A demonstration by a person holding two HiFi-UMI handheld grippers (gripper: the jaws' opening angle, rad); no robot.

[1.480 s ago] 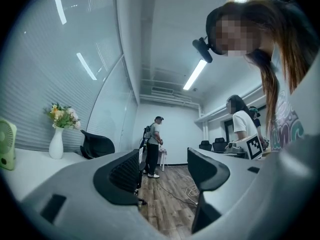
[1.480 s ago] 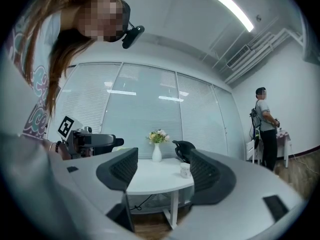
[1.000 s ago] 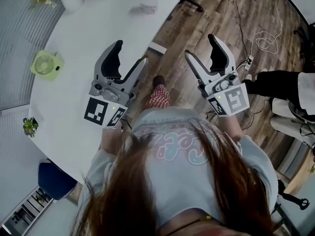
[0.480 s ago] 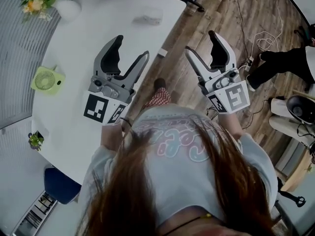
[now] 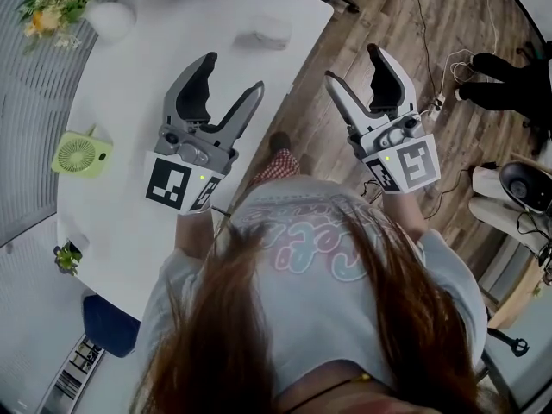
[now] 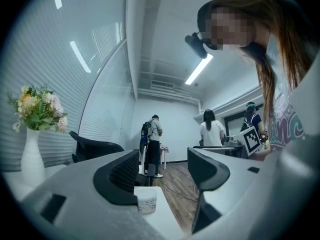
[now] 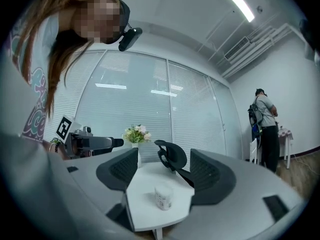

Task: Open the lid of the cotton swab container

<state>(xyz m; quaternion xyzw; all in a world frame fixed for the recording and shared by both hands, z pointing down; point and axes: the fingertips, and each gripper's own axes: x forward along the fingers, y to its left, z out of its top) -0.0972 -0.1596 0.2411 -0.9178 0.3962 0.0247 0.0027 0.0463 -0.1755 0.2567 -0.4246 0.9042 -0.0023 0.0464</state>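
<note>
Approach step, container not yet reached.
Left hand-held gripper (image 5: 231, 74) hovered over the counter (image 5: 129, 84), jaws spread wide, holding nothing; the cotton swab container (image 5: 263, 33) stood well ahead near the far edge; right hand-held gripper (image 5: 354, 65), likewise spread and bare, probably had to reach forward next.

- Wears a pale blue-grey long-sleeved top (image 5: 328, 317) with pastel lettering across the chest.
- Has long reddish-brown hair (image 5: 216, 352).
- Carries a dark camera (image 6: 196, 43) on the head.
- Left tool (image 5: 231, 74): grey shell, black ribbed inner faces, black-and-white marker cube (image 5: 177, 185), small green light.
- Right tool (image 5: 355, 65): matches, with its own marker cube.
</note>
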